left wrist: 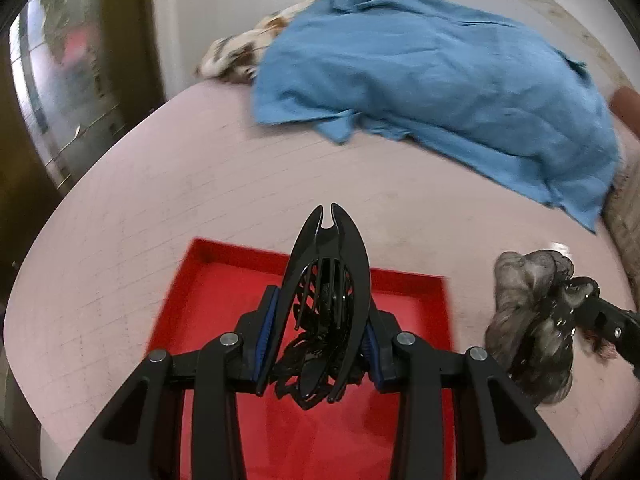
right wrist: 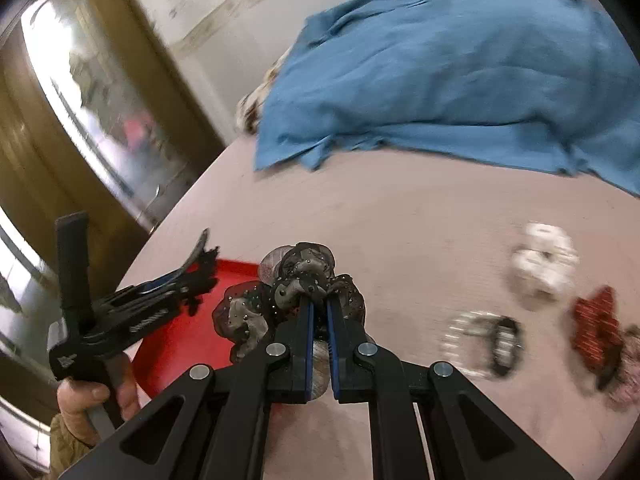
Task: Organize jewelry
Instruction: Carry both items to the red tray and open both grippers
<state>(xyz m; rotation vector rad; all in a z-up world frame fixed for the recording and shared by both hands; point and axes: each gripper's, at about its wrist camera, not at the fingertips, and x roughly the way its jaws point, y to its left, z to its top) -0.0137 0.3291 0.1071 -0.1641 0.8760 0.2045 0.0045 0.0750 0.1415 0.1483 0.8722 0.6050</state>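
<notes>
My left gripper point(left wrist: 322, 308) is shut on a large black claw hair clip point(left wrist: 326, 280) and holds it above a red tray point(left wrist: 224, 288) on the pink bedspread. My right gripper point(right wrist: 318, 308) is shut on a grey-black beaded scrunchie point(right wrist: 296, 280), just right of the tray point(right wrist: 180, 336). The scrunchie point(left wrist: 528, 320) also shows at the right of the left wrist view. On the bed to the right lie a white scrunchie point(right wrist: 544, 260), a silver and black bracelet point(right wrist: 484, 340) and a red hair clip point(right wrist: 596, 328), all blurred.
A blue cloth point(left wrist: 440, 72) covers a patterned bundle point(left wrist: 240, 52) at the far side of the bed. A glass-fronted wooden cabinet point(right wrist: 100, 120) stands at the left. A pinkish item point(right wrist: 628, 364) lies at the right edge.
</notes>
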